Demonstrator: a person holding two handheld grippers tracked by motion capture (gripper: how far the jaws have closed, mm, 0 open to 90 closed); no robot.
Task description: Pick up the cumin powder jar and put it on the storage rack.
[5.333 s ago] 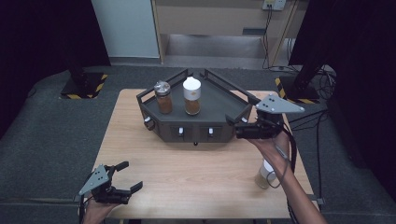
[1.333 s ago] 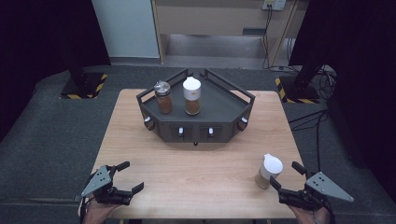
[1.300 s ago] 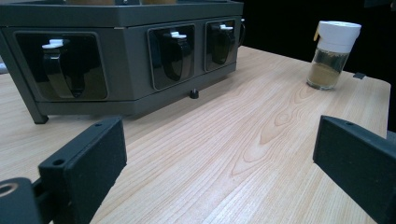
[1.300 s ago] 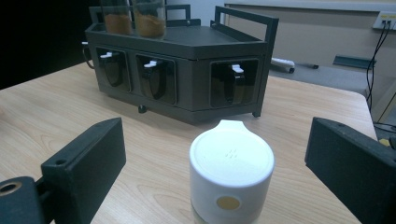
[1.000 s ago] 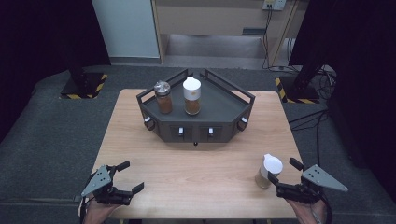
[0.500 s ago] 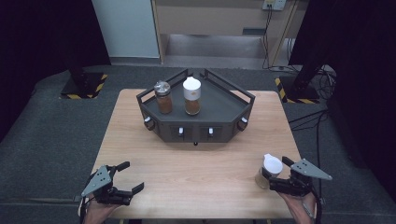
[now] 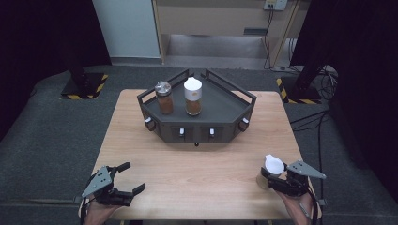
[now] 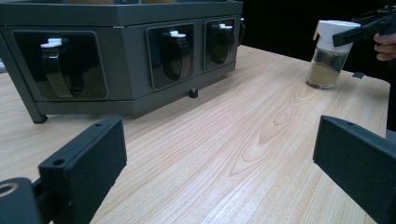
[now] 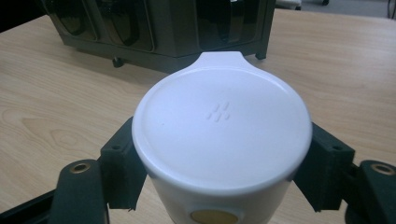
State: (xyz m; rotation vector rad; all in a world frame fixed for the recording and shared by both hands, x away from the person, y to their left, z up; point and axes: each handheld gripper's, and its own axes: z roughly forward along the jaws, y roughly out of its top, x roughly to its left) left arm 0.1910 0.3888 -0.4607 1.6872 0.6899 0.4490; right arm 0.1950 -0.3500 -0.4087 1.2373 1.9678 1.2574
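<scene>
Spice jar [image 7: 271, 171] stands upright at the table's [image 7: 197, 168] near right corner, long axis vertical, white flip lid [image 9: 222, 128] up, tab pointing at the rack [image 7: 220, 105]. Right gripper [image 7: 278, 180] has just closed; jaws clamp the lid. Grasp looks done; lift and placing beside the two racked jars [image 7: 178, 96] remain. Left gripper [image 7: 123, 190] gapes wide, holding nothing.

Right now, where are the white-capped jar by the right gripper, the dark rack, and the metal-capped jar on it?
White-capped jar [image 9: 222, 126]: right gripper view, top of its lid.
Dark rack [image 7: 225, 105]: high view, bare tray floor.
Metal-capped jar [image 7: 164, 98]: high view, its body.
</scene>
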